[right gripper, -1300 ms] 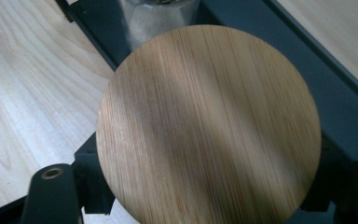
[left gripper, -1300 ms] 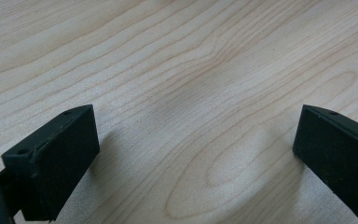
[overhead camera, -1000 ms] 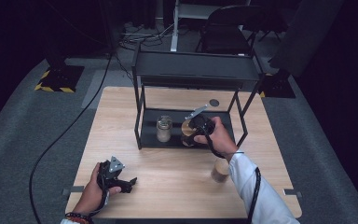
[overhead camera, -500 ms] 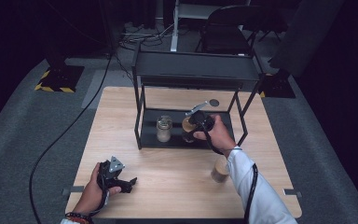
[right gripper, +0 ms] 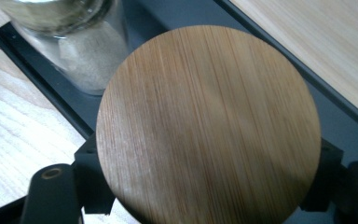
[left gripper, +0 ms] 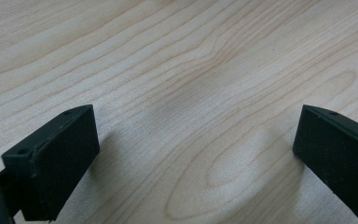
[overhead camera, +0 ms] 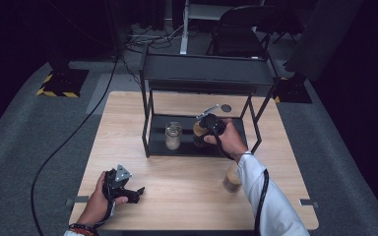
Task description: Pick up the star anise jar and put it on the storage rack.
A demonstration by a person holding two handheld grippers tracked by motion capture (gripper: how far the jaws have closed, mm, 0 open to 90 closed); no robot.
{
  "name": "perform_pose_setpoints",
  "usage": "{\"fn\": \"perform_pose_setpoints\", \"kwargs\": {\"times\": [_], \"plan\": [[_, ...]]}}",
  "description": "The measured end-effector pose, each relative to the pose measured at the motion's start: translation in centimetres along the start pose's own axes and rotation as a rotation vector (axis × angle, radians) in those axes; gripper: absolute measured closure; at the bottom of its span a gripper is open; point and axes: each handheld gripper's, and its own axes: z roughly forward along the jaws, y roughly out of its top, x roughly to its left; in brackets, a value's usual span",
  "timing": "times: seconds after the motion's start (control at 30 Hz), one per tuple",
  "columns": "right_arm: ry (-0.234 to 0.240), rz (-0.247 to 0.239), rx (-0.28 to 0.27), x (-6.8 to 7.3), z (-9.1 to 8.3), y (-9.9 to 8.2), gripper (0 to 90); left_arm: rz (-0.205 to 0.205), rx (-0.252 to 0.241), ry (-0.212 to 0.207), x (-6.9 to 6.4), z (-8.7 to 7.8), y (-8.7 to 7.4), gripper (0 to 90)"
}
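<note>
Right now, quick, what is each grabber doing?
Left gripper: open, holding nothing, over the table.
Right gripper: shut on the wooden-lidded jar at the shelf.

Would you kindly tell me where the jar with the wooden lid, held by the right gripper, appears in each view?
High view: jar with the wooden lid on the black rack's lower shelf, in the right gripper.
Left gripper view: bare table, no jar.
Right gripper view: lid at centre, between the jaws.
Shared landmark: the glass jar beside it.

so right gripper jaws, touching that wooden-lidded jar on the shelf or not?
Touching. In the right gripper view the right gripper has a black jaw pressed against each side of the wooden-lidded jar, with no gap showing.
</note>
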Motion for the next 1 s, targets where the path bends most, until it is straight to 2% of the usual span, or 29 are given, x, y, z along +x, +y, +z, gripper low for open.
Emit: {"fn": "perform_pose_setpoints", "kwargs": {"times": [0.5, 1.0], "plan": [[0.0, 0.041, 0.045, -0.5, 2.0, -0.3, 25.3, 0.0, 0.0, 0.0, 0.0, 0.0, 0.0, 0.0], [0.024, 0.083, 0.049, -1.3, 2.8, -1.0, 25.2, 0.002, 0.0, -0.001, 0.0, 0.0, 0.0, 0.0]]}}
